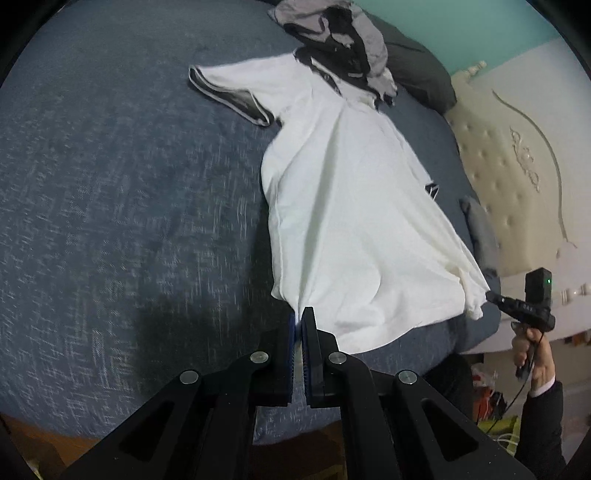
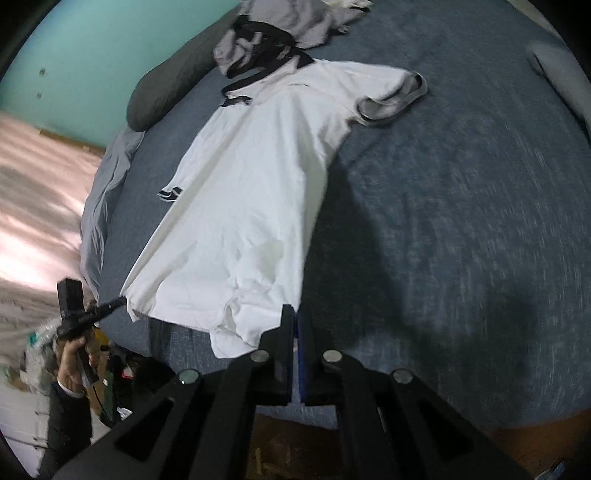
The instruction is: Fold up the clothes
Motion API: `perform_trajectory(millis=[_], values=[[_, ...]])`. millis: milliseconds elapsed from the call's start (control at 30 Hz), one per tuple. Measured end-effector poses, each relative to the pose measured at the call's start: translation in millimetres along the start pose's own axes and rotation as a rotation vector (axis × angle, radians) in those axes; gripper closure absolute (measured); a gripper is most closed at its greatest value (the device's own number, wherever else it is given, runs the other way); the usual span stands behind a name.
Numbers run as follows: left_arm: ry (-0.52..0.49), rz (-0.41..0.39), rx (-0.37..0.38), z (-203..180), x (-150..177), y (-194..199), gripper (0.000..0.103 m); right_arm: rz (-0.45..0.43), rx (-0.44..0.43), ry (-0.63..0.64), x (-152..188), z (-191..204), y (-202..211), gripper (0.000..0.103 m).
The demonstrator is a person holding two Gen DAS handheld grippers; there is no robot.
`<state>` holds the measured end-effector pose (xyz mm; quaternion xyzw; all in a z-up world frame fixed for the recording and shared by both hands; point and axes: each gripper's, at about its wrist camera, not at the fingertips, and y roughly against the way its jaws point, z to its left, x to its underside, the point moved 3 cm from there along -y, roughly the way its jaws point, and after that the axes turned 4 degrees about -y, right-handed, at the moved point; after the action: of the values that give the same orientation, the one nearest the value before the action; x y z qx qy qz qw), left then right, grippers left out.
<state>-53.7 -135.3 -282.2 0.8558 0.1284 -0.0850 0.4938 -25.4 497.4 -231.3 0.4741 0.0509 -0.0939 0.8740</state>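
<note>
A white polo shirt (image 1: 340, 206) with a dark collar and grey-trimmed sleeves lies stretched lengthwise on a blue-grey bed (image 1: 110, 184), collar at the far end. My left gripper (image 1: 300, 314) is shut on one bottom hem corner. My right gripper (image 1: 489, 295), held by a hand at the far right, pinches the other hem corner. In the right wrist view the shirt (image 2: 251, 192) runs away from my right gripper (image 2: 295, 314), which is shut on its corner, while the left gripper (image 2: 123, 300) holds the opposite corner. The hem hangs slightly lifted between the two.
A heap of grey and black clothes (image 1: 340, 33) overlaps the shirt's collar. A dark pillow (image 1: 417, 70) lies beside it, below a teal wall. A cream tufted headboard (image 1: 517, 177) borders the bed. Clutter lies on the floor (image 2: 40, 343) off the bed's near edge.
</note>
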Motion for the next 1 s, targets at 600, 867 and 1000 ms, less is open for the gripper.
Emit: perform_trajectory(millis=[600,867,1000], values=[[0.085,0.09,-0.081,21,2,-59,0.096,0.019,0.114,-0.019,-7,-41,-61,0.1],[0.116,0.028,-0.051,26,11,-28,0.07,0.027,0.15,0.108,8,-25,-43,0.075],[0.086,0.039,-0.054,18,12,-32,0.067,0.081,0.154,0.178,24,-10,-47,0.068]])
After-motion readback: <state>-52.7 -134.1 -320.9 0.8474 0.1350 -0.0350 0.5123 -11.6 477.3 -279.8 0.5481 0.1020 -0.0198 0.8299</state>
